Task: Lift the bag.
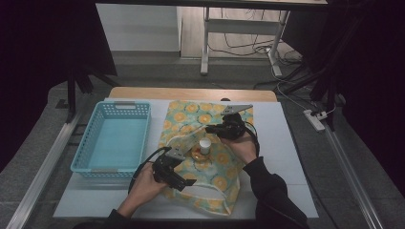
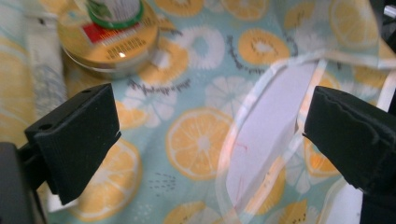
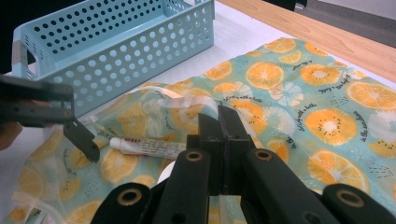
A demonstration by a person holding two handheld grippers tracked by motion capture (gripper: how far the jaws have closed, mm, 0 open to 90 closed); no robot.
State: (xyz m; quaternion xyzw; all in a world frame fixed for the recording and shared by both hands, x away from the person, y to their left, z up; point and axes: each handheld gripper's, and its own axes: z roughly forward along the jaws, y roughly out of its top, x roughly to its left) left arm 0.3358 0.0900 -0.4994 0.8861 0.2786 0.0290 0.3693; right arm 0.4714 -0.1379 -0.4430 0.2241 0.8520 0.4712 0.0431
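Seen from the high view: one fruit-print bag [image 1: 206, 143] spread across the middle of a white table top [image 1: 286, 143], one light-blue perforated basket [image 1: 114, 138] just left of it, one white-capped bottle [image 1: 205, 146] upright on the cloth beside one round tin [image 1: 197, 154]. Two grippers: left gripper [image 1: 184, 182] at the bag's near left edge, right gripper [image 1: 212, 129] farther back over the cloth, just right of the bottle. A wooden edge [image 1: 191, 93] behind the white top, grey floor, metal stand legs and a power strip [image 1: 315, 119] beyond, dark curtains either side. Left gripper view: left gripper [image 2: 210, 130] with jaws spread wide, nothing pressed between the pads, hanging above the orange-slice print where a pale handle strap [image 2: 261, 154] loops over a gap of white; the tin [image 2: 112, 46] at far left, the bottle's green-ringed base [image 2: 116, 11] on it. Right gripper view: right gripper [image 3: 227, 119] with jaws fully together, pinching a raised fold of the bag's translucent rim [image 3: 187, 105]; one small white tube [image 3: 147, 147] lying on the cloth to the left, the basket [image 3: 121, 46] beyond it, the other gripper's jaw at the left edge.
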